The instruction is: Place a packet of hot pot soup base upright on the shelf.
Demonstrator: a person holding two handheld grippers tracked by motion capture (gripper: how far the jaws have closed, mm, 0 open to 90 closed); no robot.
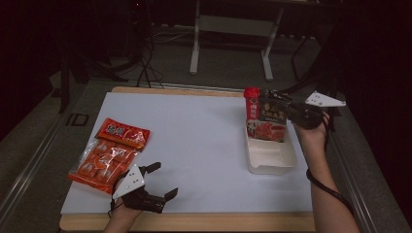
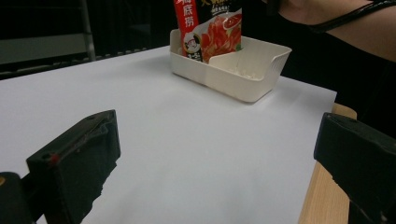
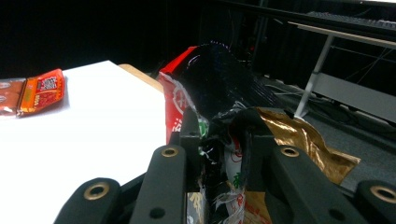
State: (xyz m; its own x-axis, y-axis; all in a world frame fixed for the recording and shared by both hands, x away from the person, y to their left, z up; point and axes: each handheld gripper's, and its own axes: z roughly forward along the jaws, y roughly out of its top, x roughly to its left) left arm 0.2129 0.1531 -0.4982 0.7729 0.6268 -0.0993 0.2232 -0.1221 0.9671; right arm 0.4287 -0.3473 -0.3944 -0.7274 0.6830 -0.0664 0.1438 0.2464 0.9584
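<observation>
A red and dark sauce packet (image 1: 265,119) stands upright in the far end of a white tray (image 1: 272,158) at the table's right. My right gripper (image 1: 286,110) comes in from the right and is shut on the packet's upper edge. In the right gripper view the jaws of the right gripper (image 3: 219,126) pinch the crumpled sauce packet (image 3: 210,74) between them. My left gripper (image 1: 164,179) rests low near the front left edge, open and holding nothing. In the left gripper view the left gripper (image 2: 218,130) faces the tray (image 2: 233,77) and the packet (image 2: 210,28) across bare white table.
A flat red packet (image 1: 122,132) and a clear bag of orange snacks (image 1: 99,162) lie at the left, just beyond the left gripper. The white sheet (image 1: 204,145) covers a wooden board (image 1: 194,222). A metal stand (image 1: 233,29) and cables sit on the floor behind.
</observation>
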